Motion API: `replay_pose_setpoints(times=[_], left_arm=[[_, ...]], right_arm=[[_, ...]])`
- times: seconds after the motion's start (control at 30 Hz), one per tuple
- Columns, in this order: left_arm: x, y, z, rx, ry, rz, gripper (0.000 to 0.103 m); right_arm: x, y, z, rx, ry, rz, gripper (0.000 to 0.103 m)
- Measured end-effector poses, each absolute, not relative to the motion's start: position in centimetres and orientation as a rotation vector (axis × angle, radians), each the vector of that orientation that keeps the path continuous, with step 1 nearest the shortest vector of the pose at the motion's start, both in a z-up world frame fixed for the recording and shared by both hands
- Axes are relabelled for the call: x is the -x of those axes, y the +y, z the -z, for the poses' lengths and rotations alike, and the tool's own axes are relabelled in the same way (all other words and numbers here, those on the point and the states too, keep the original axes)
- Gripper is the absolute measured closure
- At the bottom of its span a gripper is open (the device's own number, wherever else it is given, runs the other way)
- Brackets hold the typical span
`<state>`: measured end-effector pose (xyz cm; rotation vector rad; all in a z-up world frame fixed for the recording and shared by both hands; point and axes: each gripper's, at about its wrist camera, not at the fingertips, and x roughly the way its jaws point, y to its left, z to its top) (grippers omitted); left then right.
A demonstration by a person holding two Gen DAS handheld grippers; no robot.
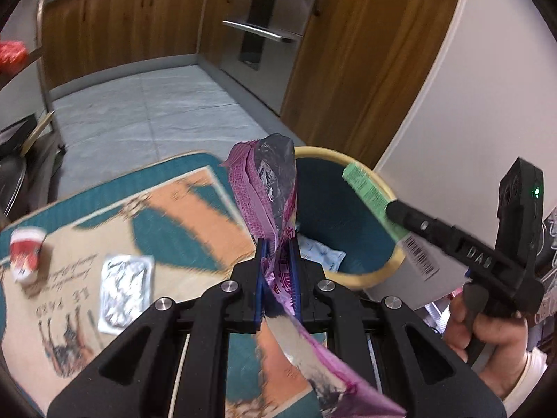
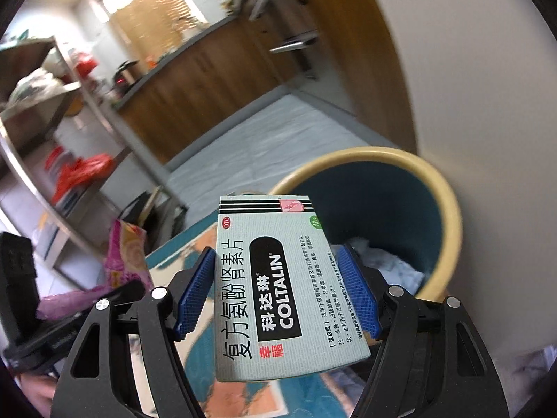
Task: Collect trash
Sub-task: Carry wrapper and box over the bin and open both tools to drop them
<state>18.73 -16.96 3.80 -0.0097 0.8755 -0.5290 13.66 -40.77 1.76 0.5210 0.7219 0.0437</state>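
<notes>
Kitchen bin (image 2: 449, 209), white scraps (image 2: 393, 264) inside

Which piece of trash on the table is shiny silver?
The flat foil blister pack, lying beside the tipped red-and-white cup. The cup is not shiny.

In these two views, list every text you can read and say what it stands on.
"COLTALIN", "科达琳", "复方氨酚肾素片", "幸福", "OTC", "12h": medicine box in the right gripper.
Small print on the box's side: too small to read.
"DAS": right gripper's finger, left wrist view.
Barcode digits on the box: blurred.
Tablecloth lettering: blurred.
Purple wrapper print: unreadable.
</notes>
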Motion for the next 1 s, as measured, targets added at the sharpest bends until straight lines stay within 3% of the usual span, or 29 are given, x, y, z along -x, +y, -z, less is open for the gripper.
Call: replay_pose_setpoints(times=[0.43, 0.83, 0.9, 1.0], left_arm=[[-22.1, -24.6, -2.5, -0.038, 0.94, 0.597, 0.091], [-24.0, -26.7, -0.2, -0.062, 1.014, 0.592, 0.089], [-24.1, -26.6, -0.1, -0.064, 1.017, 0.587, 0.084], [-24.3, -26.5, 0.2, -0.057, 1.025, 0.585, 0.069]], right_arm=[[-14.1, -42.2, -0.4, -0.529, 0.759, 0.056, 0.03], [-15.0, -42.8, 0.6, -0.569, 0.798, 0.075, 0.03], [-15.2, -42.9, 0.8, -0.578, 0.804, 0.077, 0.029], [-15.5, -43.3, 1.1, -0.596, 0.81, 0.078, 0.029]])
